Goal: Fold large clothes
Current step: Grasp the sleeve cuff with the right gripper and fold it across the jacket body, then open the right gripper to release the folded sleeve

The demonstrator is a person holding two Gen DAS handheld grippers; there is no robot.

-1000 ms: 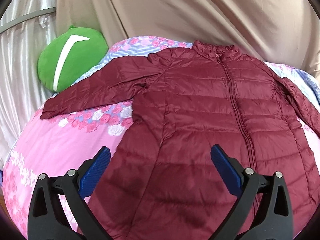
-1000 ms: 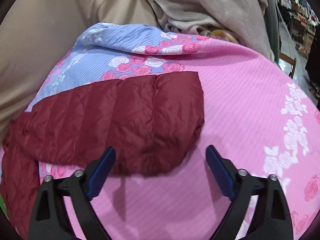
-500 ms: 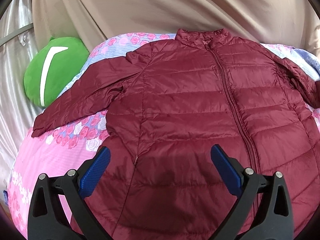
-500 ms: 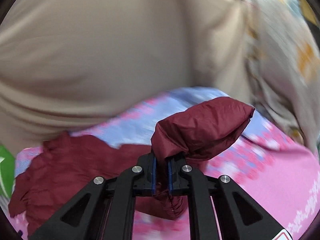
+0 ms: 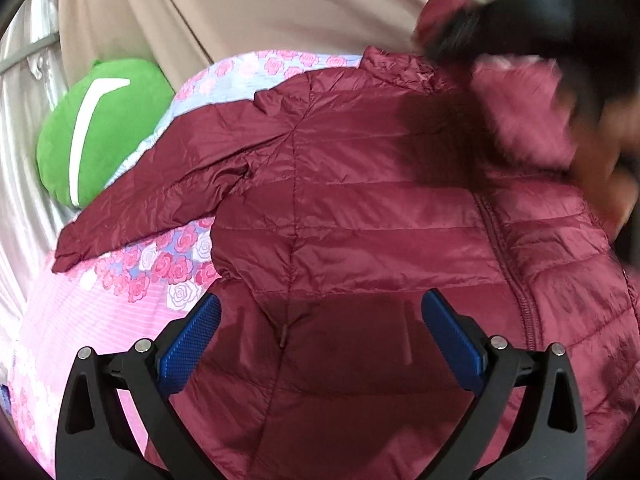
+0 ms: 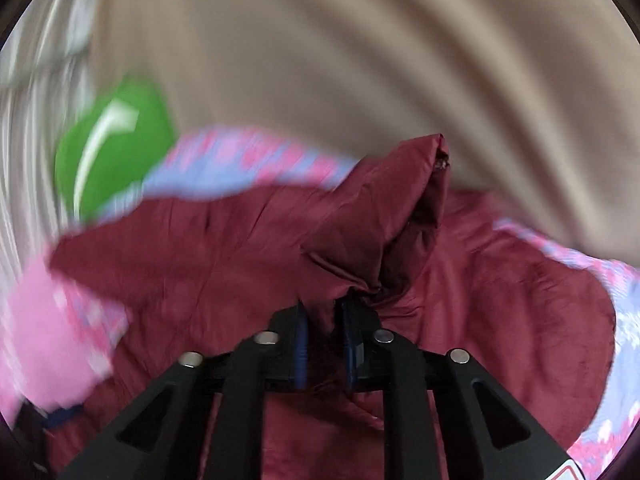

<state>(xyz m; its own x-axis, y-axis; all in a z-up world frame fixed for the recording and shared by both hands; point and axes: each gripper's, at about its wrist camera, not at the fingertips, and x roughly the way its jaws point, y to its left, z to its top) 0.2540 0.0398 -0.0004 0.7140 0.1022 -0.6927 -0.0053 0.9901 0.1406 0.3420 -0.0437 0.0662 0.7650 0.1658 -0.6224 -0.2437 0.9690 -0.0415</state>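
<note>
A broad beige fabric backdrop (image 5: 280, 4) is hanging in soft folds across the top of both views. Below it, a pink bedsheet printed with roses and pale blue stripes (image 5: 92, 308) is covering the bed and filling the lower left of the left wrist view. Lying on that sheet, a large maroon quilted puffer jacket (image 5: 360, 208) is spreading over the centre and right of the left wrist view, front side up, its zipper running down the right part of the frame and its collar sitting at the upper middle. One maroon sleeve (image 5: 160, 200) is stretching out flat toward the left edge, its cuff resting on the sheet. The other maroon sleeve (image 6: 384, 232) is standing up bunched at the centre of the right wrist view, above the jacket body.

A round green plush cushion with a white curved stripe (image 5: 96, 136) is sitting at the upper left of the left wrist view, against a silvery curtain (image 5: 20, 160) at the far left.

The left gripper (image 5: 320, 336), black with blue ribbed pads, is hovering at the bottom of its frame with jaws spread wide, nothing between them, over the lower part of the jacket. The right gripper (image 6: 324, 344) is showing at the bottom centre of its own blurred view; its jaws are opening slightly, yet the pads are pressing on a pinch of the raised sleeve. In the left wrist view it is appearing only as a dark blur at the upper right.
</note>
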